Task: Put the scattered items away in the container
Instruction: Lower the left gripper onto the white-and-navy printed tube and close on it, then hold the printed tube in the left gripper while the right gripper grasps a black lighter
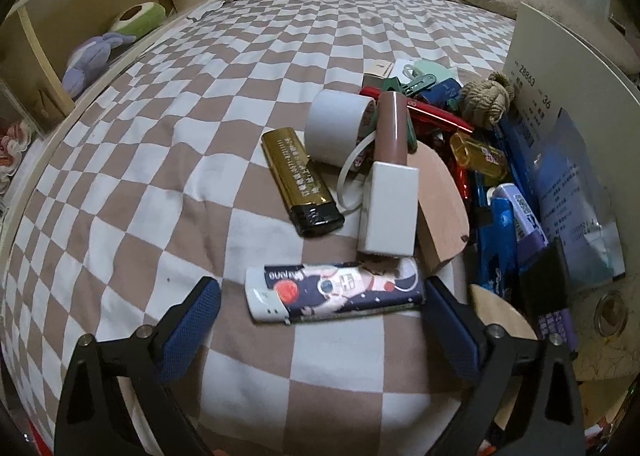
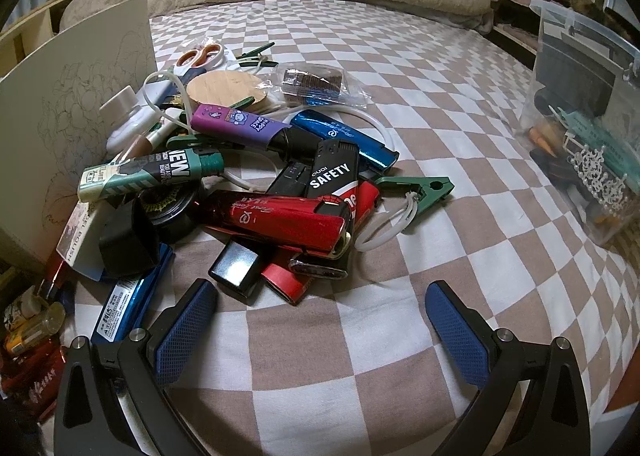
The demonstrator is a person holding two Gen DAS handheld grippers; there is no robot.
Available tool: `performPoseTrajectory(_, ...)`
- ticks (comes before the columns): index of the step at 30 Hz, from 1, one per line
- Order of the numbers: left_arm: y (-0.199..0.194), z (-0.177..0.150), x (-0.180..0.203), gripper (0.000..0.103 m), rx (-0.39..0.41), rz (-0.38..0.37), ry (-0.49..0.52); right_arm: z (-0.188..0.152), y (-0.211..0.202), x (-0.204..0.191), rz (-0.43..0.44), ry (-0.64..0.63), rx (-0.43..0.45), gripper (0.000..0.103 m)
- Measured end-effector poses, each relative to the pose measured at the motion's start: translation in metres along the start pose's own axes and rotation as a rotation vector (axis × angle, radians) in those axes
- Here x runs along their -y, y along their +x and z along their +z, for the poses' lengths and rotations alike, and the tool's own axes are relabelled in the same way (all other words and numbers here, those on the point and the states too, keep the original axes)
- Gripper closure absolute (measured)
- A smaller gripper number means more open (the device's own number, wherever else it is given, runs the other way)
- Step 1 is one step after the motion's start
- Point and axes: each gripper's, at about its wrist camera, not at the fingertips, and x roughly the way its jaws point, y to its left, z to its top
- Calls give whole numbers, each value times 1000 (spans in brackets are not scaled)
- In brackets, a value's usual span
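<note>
Straddling the astronaut-print lighter [image 1: 336, 292] on the bed, the left gripper [image 1: 322, 306] gapes empty; it should lower squarely before closing.

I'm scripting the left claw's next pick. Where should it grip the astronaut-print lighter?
Grip the astronaut-print lighter across its narrow width at mid-body, coming straight down. It lies flat and crosswise between the open left claw, so turn the claw first.

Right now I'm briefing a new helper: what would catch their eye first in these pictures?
The jumbled pile of lighters on the checkered bedsheet, topped by a red lighter and a black SAFETY lighter. In the left view, an astronaut lighter lies between the open left gripper fingers. A clear container sits far right.
</note>
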Motion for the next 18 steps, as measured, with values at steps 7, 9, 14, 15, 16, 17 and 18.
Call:
performPoseTrajectory(7, -7, -5, -6, 21, 2, -9, 6, 3, 3, 5, 0, 0, 3, 0)
performPoseTrajectory(9, -9, -6, -7, 21, 1, -13, 5, 3, 4, 6, 0, 0, 6, 0)
performPoseTrajectory(14, -12, -9, -10, 21, -6, -7, 11, 2, 4, 5, 7, 7, 7, 0)
performPoseTrajectory(15, -13, -10, -12, 21, -10, -6, 10, 2, 4, 5, 8, 7, 10, 0)
performPoseTrajectory(16, -14, -11, -13, 21, -14, -5, 9, 2, 5, 6, 9, 8, 12, 0)
performPoseTrajectory(17, -15, -12, -14, 21, -17, -3, 7, 1, 4, 3, 10, 9, 13, 0)
performPoseTrajectory(18, -16, -13, -16, 21, -20, -1, 4, 0, 2, 2, 12, 11, 13, 0)
